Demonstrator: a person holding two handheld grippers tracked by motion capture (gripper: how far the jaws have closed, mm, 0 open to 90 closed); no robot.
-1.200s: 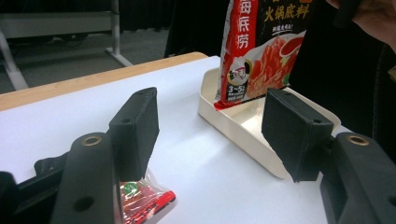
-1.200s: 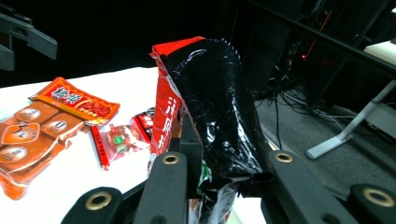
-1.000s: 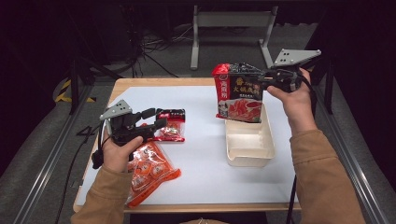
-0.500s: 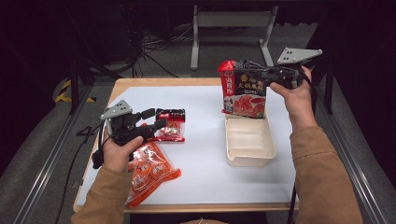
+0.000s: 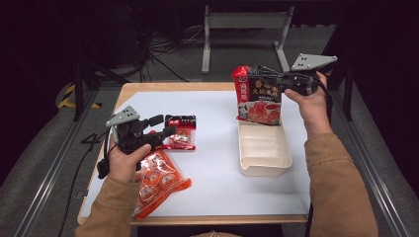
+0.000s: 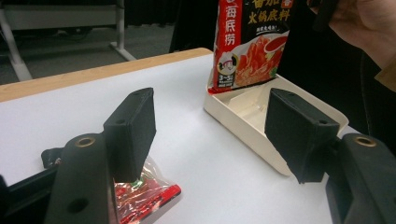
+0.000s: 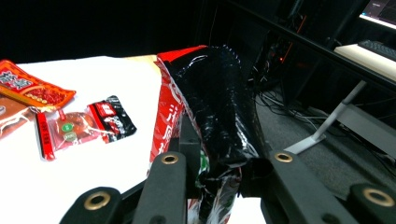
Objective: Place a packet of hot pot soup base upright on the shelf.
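A red and black hot pot soup pouch point(image 5: 258, 98) hangs upright with my right gripper point(image 5: 264, 79) shut on its top edge. Its lower edge sits at the far end of a cream tray point(image 5: 264, 172); whether they touch I cannot tell. In the right gripper view the jaws point(image 7: 217, 172) pinch the crinkled pouch point(image 7: 210, 102). My left gripper point(image 5: 163, 126) stands open at the table's left, just above a small red and black packet point(image 5: 182, 136). The left gripper view shows nothing between its jaws point(image 6: 215, 121), with the pouch point(image 6: 250, 46) and tray point(image 6: 261, 135) beyond.
An orange snack packet point(image 5: 158, 182) lies under the left hand near the front edge. The white sheet point(image 5: 217, 163) covers the wooden tabletop. A metal stand point(image 5: 242, 19) and cables sit on the floor behind the table.
The right hand has carried the pouch a little to the right, toward the tray's far end. The left hand has stayed where it was.
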